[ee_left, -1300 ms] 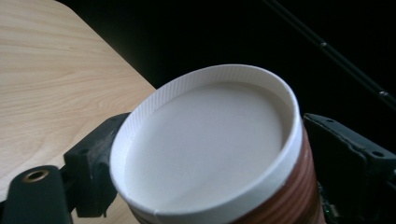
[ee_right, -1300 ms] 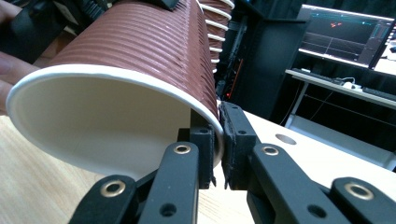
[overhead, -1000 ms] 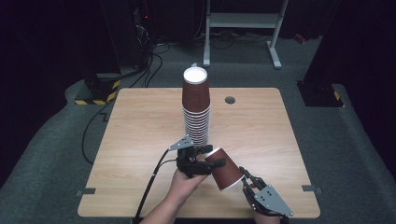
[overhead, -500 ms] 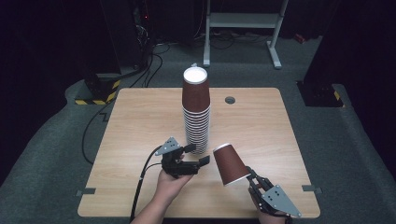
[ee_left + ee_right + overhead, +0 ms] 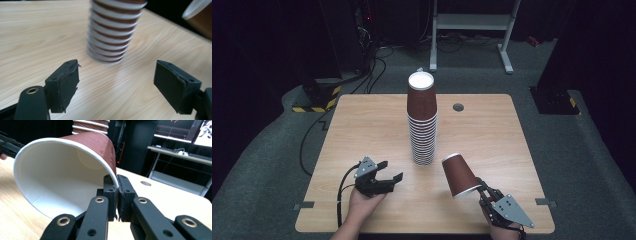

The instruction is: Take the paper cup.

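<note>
Lowest in the frame, at the bottom right of the high view, the right gripper (image 5: 482, 190) has its jaws pinched tight on the rim of one loose brown paper cup (image 5: 459, 175), one jaw inside the white lining and one outside. The cup hangs tilted above the table (image 5: 362, 130), base up and mouth down towards the person, which looks like a grip meant for turning it over onto something.

At the bottom left, the left gripper (image 5: 388, 179) rests in the hand with its jaws spread wide and nothing between them, aimed at the foot of the stack; it seems free to steady it.

Further up, at mid-frame, stands one tall stack of upturned cups (image 5: 422, 122). Roughly a dozen white rims show, though the blur stops an exact count. Two grippers, one loose cup, one stack.
</note>
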